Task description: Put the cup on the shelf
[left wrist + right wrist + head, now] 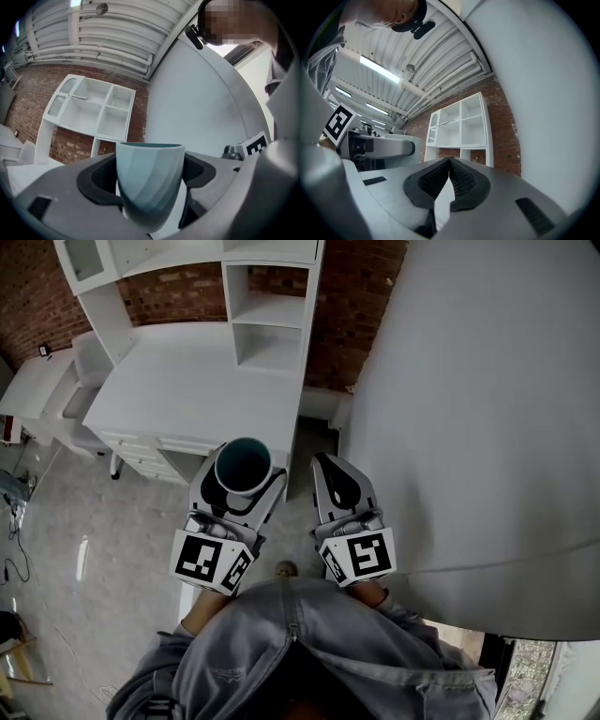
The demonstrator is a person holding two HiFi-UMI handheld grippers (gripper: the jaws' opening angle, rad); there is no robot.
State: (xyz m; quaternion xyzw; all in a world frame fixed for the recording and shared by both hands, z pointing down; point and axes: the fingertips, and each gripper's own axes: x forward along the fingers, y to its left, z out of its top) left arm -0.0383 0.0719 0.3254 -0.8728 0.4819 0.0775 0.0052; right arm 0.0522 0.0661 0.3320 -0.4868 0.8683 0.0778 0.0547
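Pinching upright cup (243, 465) between its jaws: left gripper (246, 482) | right gripper (324, 465): jaws pressed together, empty | desk (187, 395) edge near ahead, shelf (272, 329) beyond, wall (487, 409) close right

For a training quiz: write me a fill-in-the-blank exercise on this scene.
The left claw is shut on the teal ____.
The right claw is shut and holds ____.
The white shelf stands against a ____ wall.
Missing words: cup; nothing; brick.
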